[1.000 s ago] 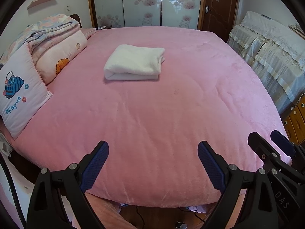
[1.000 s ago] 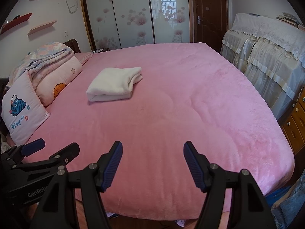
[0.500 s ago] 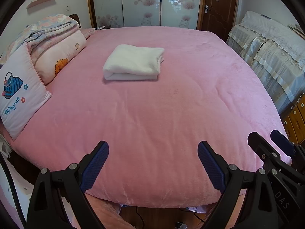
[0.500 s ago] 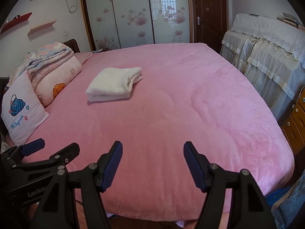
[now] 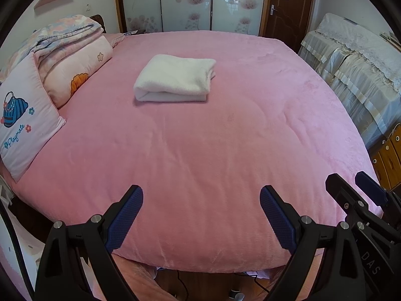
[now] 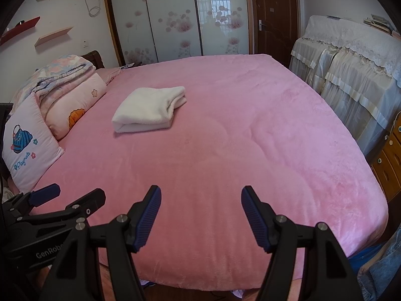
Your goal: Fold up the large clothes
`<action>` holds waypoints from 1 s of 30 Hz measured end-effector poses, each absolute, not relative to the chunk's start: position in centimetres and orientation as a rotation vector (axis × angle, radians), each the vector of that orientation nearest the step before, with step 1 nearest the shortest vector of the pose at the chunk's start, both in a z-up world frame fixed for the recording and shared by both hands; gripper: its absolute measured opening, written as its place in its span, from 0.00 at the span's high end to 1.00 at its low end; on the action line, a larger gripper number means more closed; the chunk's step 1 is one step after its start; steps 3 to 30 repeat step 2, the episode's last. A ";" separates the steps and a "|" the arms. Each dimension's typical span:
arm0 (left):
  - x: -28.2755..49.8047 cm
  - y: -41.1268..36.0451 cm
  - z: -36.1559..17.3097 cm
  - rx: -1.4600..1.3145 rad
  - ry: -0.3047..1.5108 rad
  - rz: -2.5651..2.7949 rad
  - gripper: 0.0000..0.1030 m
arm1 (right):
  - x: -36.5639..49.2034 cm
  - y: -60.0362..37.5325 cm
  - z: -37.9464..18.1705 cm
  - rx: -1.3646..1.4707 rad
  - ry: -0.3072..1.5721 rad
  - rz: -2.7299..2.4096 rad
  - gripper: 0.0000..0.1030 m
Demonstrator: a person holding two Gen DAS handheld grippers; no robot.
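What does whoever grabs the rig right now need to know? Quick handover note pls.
Left gripper: open, holding nothing, at the near edge of the pink bed.
Right gripper: open, holding nothing, beside the left one at the same edge.
White garment: folded into a compact bundle, lying toward the far left of the bed near the pillows, out of both grippers' touch.
Done: this piece looks fully folded.
Left: no unfolded clothes visible on the bed; only some denim shows at the lower right edge, unclear whether it is next.
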State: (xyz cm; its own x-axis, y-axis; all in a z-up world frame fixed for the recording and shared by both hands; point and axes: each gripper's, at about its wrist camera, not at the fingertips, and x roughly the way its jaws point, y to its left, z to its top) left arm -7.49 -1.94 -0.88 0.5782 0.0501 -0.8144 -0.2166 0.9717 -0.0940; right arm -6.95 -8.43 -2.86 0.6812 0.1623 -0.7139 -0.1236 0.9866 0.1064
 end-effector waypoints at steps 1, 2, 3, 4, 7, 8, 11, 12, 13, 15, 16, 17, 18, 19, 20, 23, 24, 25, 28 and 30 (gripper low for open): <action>-7.5 -2.0 -0.9 -0.190 0.943 0.158 0.09 | -6.9 -8.5 -2.9 0.054 0.808 0.161 0.35; -7.5 -2.0 -0.9 -0.188 0.942 0.158 0.09 | -6.9 -8.4 -3.0 0.057 0.809 0.162 0.35; -7.5 -2.0 -0.9 -0.188 0.942 0.158 0.09 | -6.9 -8.4 -3.0 0.057 0.809 0.162 0.35; -7.5 -2.0 -0.9 -0.188 0.942 0.158 0.09 | -6.9 -8.4 -3.0 0.057 0.809 0.162 0.35; -7.5 -2.0 -0.9 -0.188 0.942 0.158 0.09 | -6.9 -8.4 -3.0 0.057 0.809 0.162 0.35; -7.5 -2.0 -0.9 -0.188 0.942 0.158 0.09 | -6.9 -8.4 -3.0 0.057 0.809 0.162 0.35; -7.5 -2.0 -0.9 -0.188 0.942 0.158 0.09 | -6.9 -8.4 -3.0 0.057 0.809 0.162 0.35; -7.5 -2.0 -0.9 -0.188 0.942 0.158 0.09 | -6.9 -8.4 -3.0 0.057 0.809 0.162 0.35; -7.5 -2.0 -0.9 -0.188 0.942 0.158 0.09 | -6.9 -8.4 -3.0 0.057 0.809 0.162 0.35; -7.5 -2.0 -0.9 -0.188 0.942 0.158 0.09 | -6.9 -8.4 -3.0 0.057 0.809 0.162 0.35; -7.5 -2.0 -0.9 -0.188 0.942 0.158 0.09 | -6.9 -8.4 -3.0 0.057 0.809 0.162 0.35; -7.5 -2.0 -0.9 -0.188 0.942 0.158 0.09 | -6.9 -8.4 -3.0 0.057 0.809 0.162 0.35; -7.5 -2.0 -0.9 -0.188 0.942 0.158 0.09 | -6.9 -8.4 -3.0 0.057 0.809 0.162 0.35; -7.5 -2.0 -0.9 -0.188 0.942 0.158 0.09 | -6.9 -8.4 -3.0 0.057 0.809 0.162 0.35; -7.5 -2.0 -0.9 -0.188 0.942 0.158 0.09 | -6.9 -8.4 -3.0 0.057 0.809 0.162 0.35; -7.5 -2.0 -0.9 -0.188 0.942 0.158 0.09 | -6.9 -8.4 -3.0 0.057 0.809 0.162 0.35; -7.5 -2.0 -0.9 -0.188 0.942 0.158 0.09 | -6.9 -8.4 -3.0 0.057 0.809 0.162 0.35; -7.5 -2.0 -0.9 -0.188 0.942 0.158 0.09 | -6.9 -8.4 -3.0 0.057 0.809 0.162 0.35; -7.5 -2.0 -0.9 -0.188 0.942 0.158 0.09 | -6.9 -8.4 -3.0 0.057 0.809 0.162 0.35; -7.5 -2.0 -0.9 -0.188 0.942 0.158 0.09 | -6.9 -8.4 -3.0 0.057 0.809 0.162 0.35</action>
